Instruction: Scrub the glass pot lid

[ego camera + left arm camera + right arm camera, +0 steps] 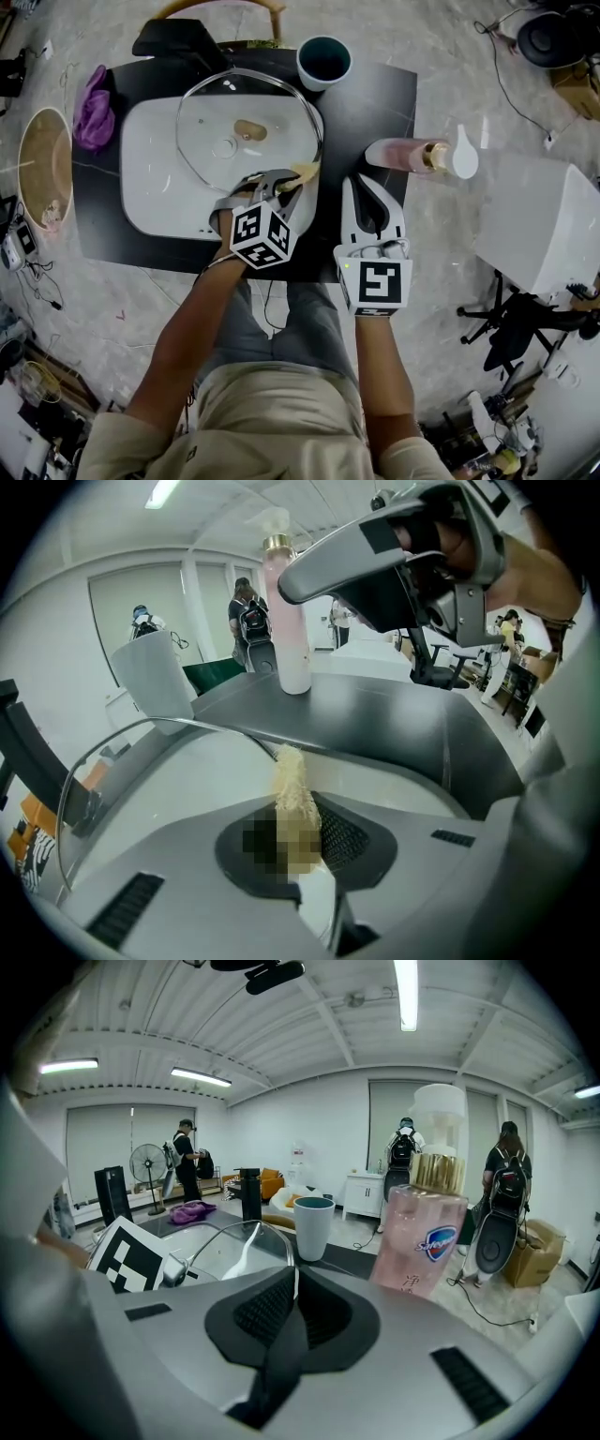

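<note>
Noted a purple cloth [94, 111] at the far left of the black mat [375, 108]. Found the glass pot lid [246, 98] resting on the white basin [150, 187] at the mat's middle, its metal rim reaching past the basin's far edge. Saw the left gripper [286, 187] over the lid's near right rim, fingers clamped tight on a yellowish scrubber [307, 172] whose tip touched that rim. Spotted a teal cup [324, 61] at the far edge, just right of the lid. Found the right gripper [364, 192] beside the left one over the mat, fingers pressed together with nothing between them. Saw a pink soap bottle [408, 155] upright farther right.
</note>
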A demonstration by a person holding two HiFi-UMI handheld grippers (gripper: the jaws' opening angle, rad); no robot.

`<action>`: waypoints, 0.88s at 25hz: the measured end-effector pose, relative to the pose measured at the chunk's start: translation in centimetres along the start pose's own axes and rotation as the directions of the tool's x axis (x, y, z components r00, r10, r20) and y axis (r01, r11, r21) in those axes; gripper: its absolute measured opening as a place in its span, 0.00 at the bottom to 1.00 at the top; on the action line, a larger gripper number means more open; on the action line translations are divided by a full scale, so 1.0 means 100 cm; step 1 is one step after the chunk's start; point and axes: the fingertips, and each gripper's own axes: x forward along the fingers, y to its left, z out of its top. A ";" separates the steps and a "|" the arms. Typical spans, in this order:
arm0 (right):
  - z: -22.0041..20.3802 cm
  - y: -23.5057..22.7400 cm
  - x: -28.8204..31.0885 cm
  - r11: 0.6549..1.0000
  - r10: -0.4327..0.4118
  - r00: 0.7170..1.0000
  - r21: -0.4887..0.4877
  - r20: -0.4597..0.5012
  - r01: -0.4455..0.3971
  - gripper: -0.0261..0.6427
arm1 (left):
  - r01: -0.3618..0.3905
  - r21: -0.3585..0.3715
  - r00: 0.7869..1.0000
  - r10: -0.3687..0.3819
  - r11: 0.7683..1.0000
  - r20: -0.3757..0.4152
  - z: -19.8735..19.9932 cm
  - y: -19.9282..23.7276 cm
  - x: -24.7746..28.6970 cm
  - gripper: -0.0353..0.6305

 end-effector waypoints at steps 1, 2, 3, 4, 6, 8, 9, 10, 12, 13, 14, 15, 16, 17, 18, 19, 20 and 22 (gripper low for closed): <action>0.000 0.001 0.001 1.000 0.001 1.000 -0.002 -0.001 -0.001 0.08 | 0.000 0.000 1.000 0.000 1.000 -0.002 -0.002 0.001 -0.001 0.12; 0.000 0.003 0.002 1.000 0.003 1.000 -0.005 -0.002 -0.003 0.08 | -0.001 -0.002 1.000 0.001 1.000 -0.005 -0.005 0.002 -0.002 0.12; 0.001 0.004 0.003 1.000 0.004 1.000 -0.007 -0.002 -0.004 0.08 | -0.003 -0.007 1.000 0.003 1.000 -0.008 -0.009 0.004 -0.003 0.12; 0.001 0.006 0.005 1.000 0.006 1.000 -0.010 -0.003 -0.006 0.08 | -0.007 -0.013 1.000 0.007 1.000 -0.013 -0.014 0.007 -0.005 0.12; 0.002 0.011 0.008 1.000 0.013 1.000 -0.013 -0.003 -0.013 0.08 | -0.020 -0.027 0.999 0.020 0.999 -0.029 -0.027 0.015 -0.009 0.12; 0.005 0.018 0.012 1.000 0.024 1.000 -0.013 -0.001 -0.024 0.08 | -0.045 -0.050 0.998 0.042 0.998 -0.056 -0.047 0.027 -0.017 0.12; 0.006 0.021 0.014 0.999 0.028 1.000 -0.014 -0.002 -0.028 0.08 | -0.062 -0.064 0.996 0.057 0.996 -0.074 -0.059 0.035 -0.022 0.12; 0.007 0.024 0.016 0.999 0.033 0.999 -0.016 -0.002 -0.033 0.08 | -0.083 -0.078 0.993 0.076 0.994 -0.096 -0.073 0.045 -0.028 0.12; 0.008 0.030 0.020 0.999 0.041 0.999 -0.022 -0.004 -0.041 0.08 | -0.134 -0.099 0.982 0.118 0.986 -0.150 -0.104 0.068 -0.043 0.12; 0.009 0.033 0.022 0.999 0.045 0.999 -0.025 -0.004 -0.045 0.08 | -0.162 -0.106 0.973 0.142 0.981 -0.180 -0.119 0.080 -0.051 0.12; 0.009 0.036 0.023 0.998 0.049 0.999 -0.028 -0.005 -0.049 0.08 | -0.190 -0.110 0.964 0.165 0.976 -0.208 -0.132 0.091 -0.060 0.12; 0.010 0.039 0.025 0.998 0.053 0.999 -0.030 -0.005 -0.053 0.08 | -0.217 -0.113 0.955 0.187 0.970 -0.231 -0.144 0.101 -0.069 0.12; 0.011 0.042 0.026 0.998 0.056 0.998 -0.032 -0.005 -0.056 0.08 | -0.241 -0.116 0.946 0.207 0.964 -0.250 -0.154 0.111 -0.077 0.12; 0.012 0.045 0.027 0.998 0.060 0.998 -0.034 -0.005 -0.060 0.08 | -0.263 -0.118 0.938 0.225 0.958 -0.263 -0.161 0.118 -0.086 0.12; 0.013 0.047 0.029 0.997 0.063 0.998 -0.036 -0.005 -0.063 0.08 | -0.281 -0.121 0.931 0.240 0.952 -0.273 -0.168 0.125 -0.093 0.12; 0.014 0.049 0.029 0.997 0.066 0.998 -0.038 -0.005 -0.066 0.08 | -0.295 -0.125 0.926 0.251 0.947 -0.280 -0.172 0.130 -0.099 0.12; 0.015 0.050 0.030 0.997 0.068 0.998 -0.040 -0.006 -0.069 0.08 | -0.305 -0.129 0.923 0.259 0.944 -0.284 -0.176 0.133 -0.104 0.12; 0.017 0.053 0.032 0.997 0.070 0.998 -0.044 -0.006 -0.070 0.08 | -0.314 -0.139 0.920 0.266 0.939 -0.287 -0.181 0.137 -0.109 0.12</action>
